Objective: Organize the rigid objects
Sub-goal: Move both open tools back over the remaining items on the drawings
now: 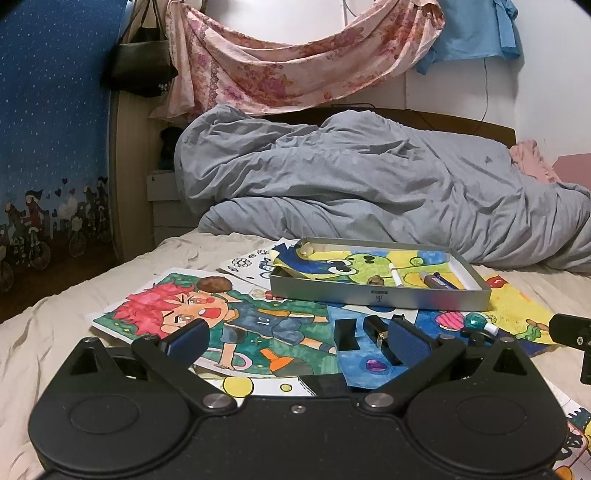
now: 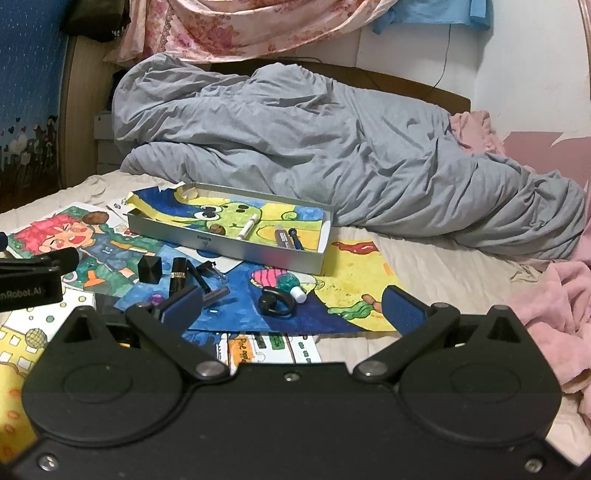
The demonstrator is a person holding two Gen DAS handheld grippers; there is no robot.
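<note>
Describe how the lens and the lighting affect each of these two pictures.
Left wrist view: fisheye bends the blue starry curtain and darkens the corners; soft indoor light, a dull sheen on the silver metal tray; the open left claw looms large. Right wrist view: the same curving, with the rumpled grey duvet evenly lit behind the open right claw.

Landmark: grey duvet (image 1: 369, 188), heaped and rumpled across the far side of the bed. Cream bedsheet (image 1: 48, 332) spreads in front of it. Coloured drawings overlap on the sheet in front of the duvet; nearest left one shows a red-haired boy (image 1: 207, 317). Pink floral cloth (image 1: 295, 55) hangs above the duvet, blue garment (image 1: 476, 33) above and to its right. Black bag (image 1: 140, 70) hangs above-left. Blue starred curtain (image 1: 48, 129) far left. Pink blanket (image 2: 554, 295) right of the duvet.
</note>
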